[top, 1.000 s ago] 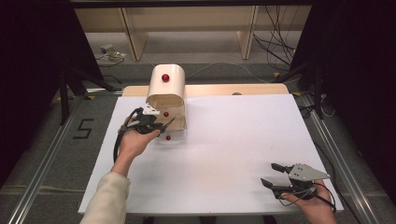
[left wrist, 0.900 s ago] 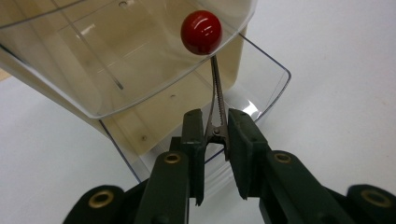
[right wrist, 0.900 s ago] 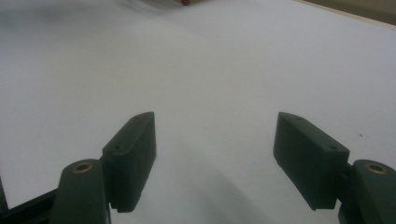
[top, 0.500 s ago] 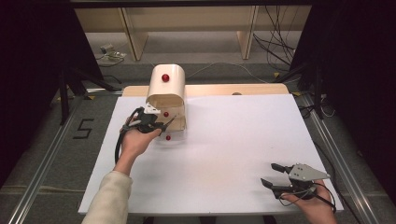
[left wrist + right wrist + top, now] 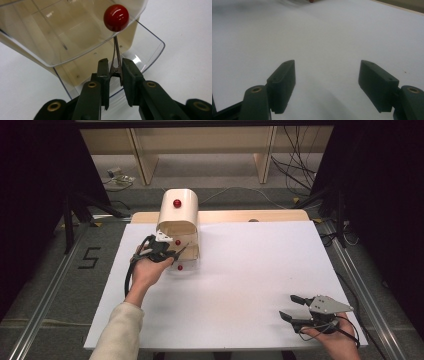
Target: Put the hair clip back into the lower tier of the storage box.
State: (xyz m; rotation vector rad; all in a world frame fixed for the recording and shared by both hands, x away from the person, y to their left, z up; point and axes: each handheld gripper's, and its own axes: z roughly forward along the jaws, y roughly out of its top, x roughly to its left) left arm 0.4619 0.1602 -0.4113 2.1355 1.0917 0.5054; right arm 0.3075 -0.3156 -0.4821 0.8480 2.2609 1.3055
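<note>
Holding item: left gripper (image 5: 115,75), jaws clamped on a thin serrated metal clip (image 5: 116,60) whose long axis runs straight ahead to the red knob (image 5: 116,17) on the clear-fronted box (image 5: 178,222) at the table's (image 5: 260,270) far left. Right gripper (image 5: 294,309): jaws wide, empty, well apart at the near right.

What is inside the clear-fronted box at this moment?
Through the clear lid the box shows bare wooden walls and floor. The left gripper holds a serrated metal clip at its opening; the far interior is hidden.
</note>
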